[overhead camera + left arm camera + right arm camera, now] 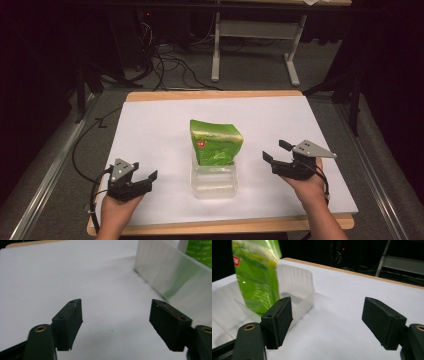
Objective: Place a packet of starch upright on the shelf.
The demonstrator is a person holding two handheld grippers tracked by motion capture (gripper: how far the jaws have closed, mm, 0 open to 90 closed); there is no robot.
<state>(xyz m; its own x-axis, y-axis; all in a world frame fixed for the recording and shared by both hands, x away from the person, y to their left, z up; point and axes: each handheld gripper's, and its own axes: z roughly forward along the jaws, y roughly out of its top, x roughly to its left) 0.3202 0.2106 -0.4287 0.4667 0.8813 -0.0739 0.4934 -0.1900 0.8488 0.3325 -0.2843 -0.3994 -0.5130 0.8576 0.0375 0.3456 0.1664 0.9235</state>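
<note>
In the high view, one green bag (216,142) stands in one clear plastic container (214,184) at the centre of the white surface (150,130), its top leaning toward the upper part of the frame. The left hand-held gripper (142,178) sits at the lower left, the right hand-held gripper (278,151) at the right of centre, each well apart from the container and each with jaws spread wide and empty. This looks like the approach step: both tools flank the container before either makes contact. In the left gripper view, the two black jaws stand wide apart at the bottom, with the container's frosted wall (165,272) at the upper right and a sliver of green bag (200,251) behind it. In the right gripper view, the jaws are again wide and hold nothing; the bag (255,275) rises at the upper left inside the container (297,285), though blur makes its print unreadable. The next move probably calls for one gripper to steady the container while the other closes on the bag's upper edge.
</note>
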